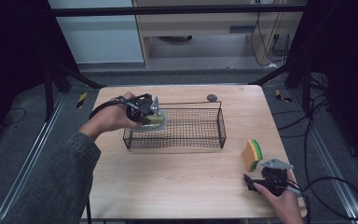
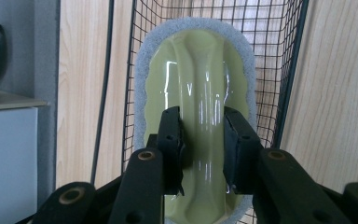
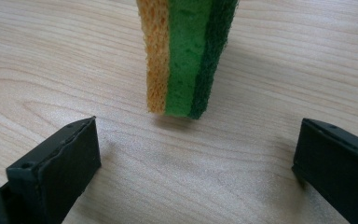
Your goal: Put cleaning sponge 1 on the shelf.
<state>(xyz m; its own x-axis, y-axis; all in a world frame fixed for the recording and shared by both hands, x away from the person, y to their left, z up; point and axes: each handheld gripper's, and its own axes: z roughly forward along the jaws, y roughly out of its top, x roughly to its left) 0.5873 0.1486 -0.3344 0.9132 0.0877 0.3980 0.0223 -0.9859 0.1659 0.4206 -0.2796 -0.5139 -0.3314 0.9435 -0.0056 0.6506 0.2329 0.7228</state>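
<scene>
L gripper point(image 2: 201, 140) jaws pinch scrubber point(image 2: 196, 70) handle over wire basket point(image 1: 205, 105); R gripper point(image 3: 196, 163) jaws spread.

Scrub pad w/ glossy pale yellow-green handle point(image 2: 200, 93) & grey-white foam rim: clamped by its raised centre ridge, held at the wire basket's point(image 1: 205, 140) left end, just over the rim. Basket: black mesh, rectangular, mid-table. Sponge point(image 3: 186, 51): orange/green/dark-green layers, standing on edge, right side, apart from basket.
</scene>
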